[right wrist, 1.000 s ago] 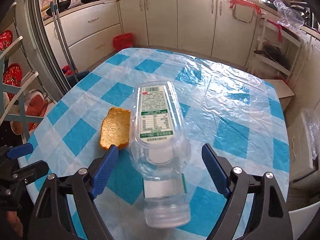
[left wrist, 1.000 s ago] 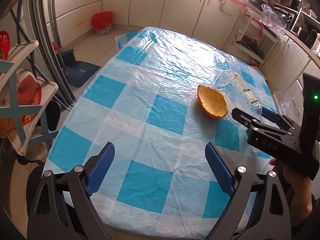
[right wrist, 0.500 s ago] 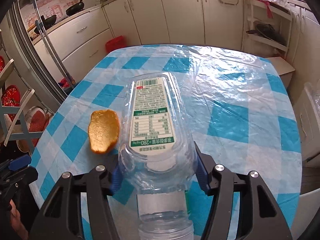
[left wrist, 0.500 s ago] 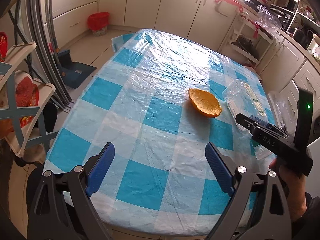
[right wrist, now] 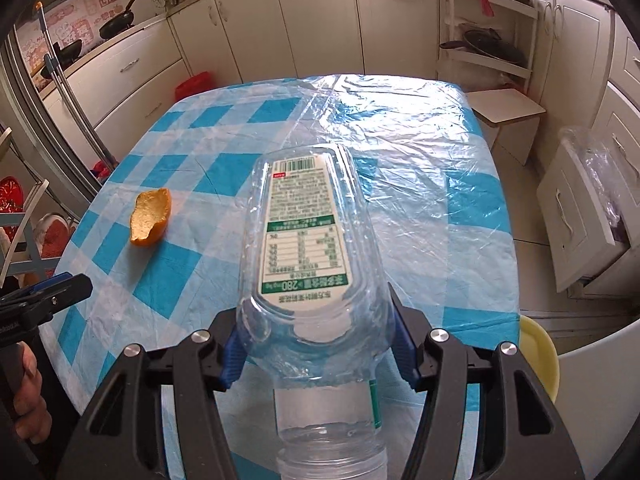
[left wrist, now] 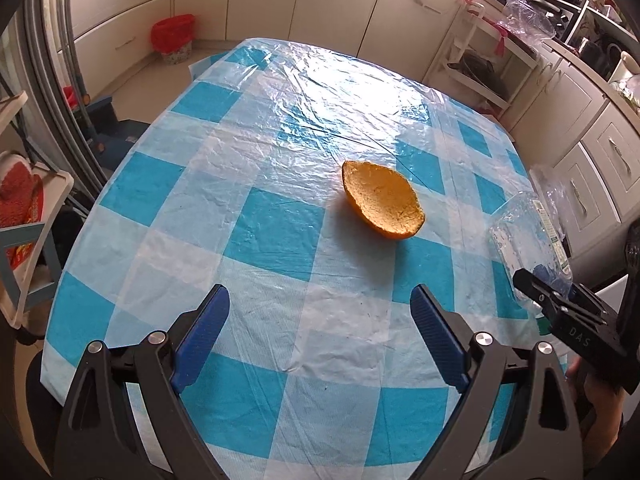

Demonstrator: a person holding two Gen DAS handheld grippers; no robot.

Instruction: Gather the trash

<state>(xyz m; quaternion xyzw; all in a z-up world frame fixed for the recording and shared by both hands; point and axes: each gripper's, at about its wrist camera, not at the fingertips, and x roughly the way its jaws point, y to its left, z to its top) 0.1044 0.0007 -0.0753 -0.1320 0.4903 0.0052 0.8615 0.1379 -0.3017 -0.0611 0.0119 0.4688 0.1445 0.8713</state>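
Kitchen setting: cream cabinet fronts with metal handles, a wire rack with pans, a small red bin (left wrist: 173, 38) on the floor by the far cabinets.

Tabletop (left wrist: 280, 240): oval, covered by a blue-and-white checked cloth under a clear, crinkled plastic film that glares near the far end.

Change, item one: right gripper (right wrist: 316, 350), wide apart a second ago with the bottle lying loose between the pads, is now clamped on the bottle's shoulder from both sides. The bottle looks lifted clear of the cloth and sits nearer the tabletop's right edge in the left wrist view. Judged meaning: first piece of trash is secured and ready to carry to a bin; none is disposed of yet.

Change, item two: left gripper (left wrist: 320, 340), jaws spread wide and empty, has drifted closer to the peel, which is likely its next pickup.

Plastic bottle (right wrist: 308, 256): clear, thin-walled, flattened and dented, with a white-and-green printed label and barcode; empty, neck toward the camera. Likely light and springy, prone to slip.

Orange peel (left wrist: 382, 204): curved shell piece, pale pithy inside facing up, bright rind beneath, ragged edge; rests mid-tabletop, well apart from the bottle.
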